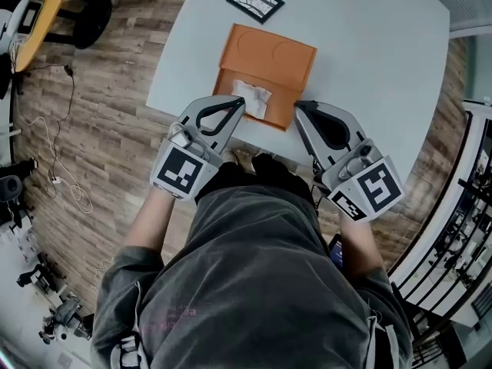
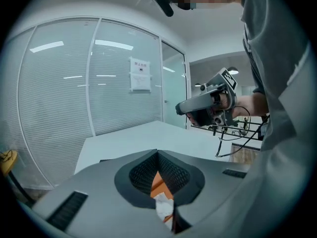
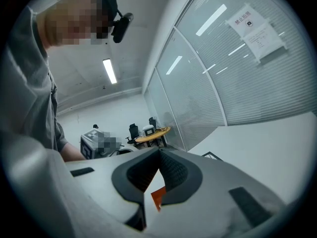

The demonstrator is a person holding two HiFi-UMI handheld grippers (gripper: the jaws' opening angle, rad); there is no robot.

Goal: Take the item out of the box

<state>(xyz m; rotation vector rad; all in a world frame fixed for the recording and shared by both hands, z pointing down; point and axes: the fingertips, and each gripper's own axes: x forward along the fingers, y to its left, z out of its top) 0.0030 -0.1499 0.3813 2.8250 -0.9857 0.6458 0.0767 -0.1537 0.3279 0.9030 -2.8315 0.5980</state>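
So it's a plain pale grey table (image 1: pixel 369 44) standing on a wood plank floor (image 1: pixel 100 114). Only two things sit right on it: a flat orange box (image 1: pixel 269 60) down by the near edge, and a small black-framed picture (image 1: pixel 255 1) lying flat past it toward the far edge, not touching.
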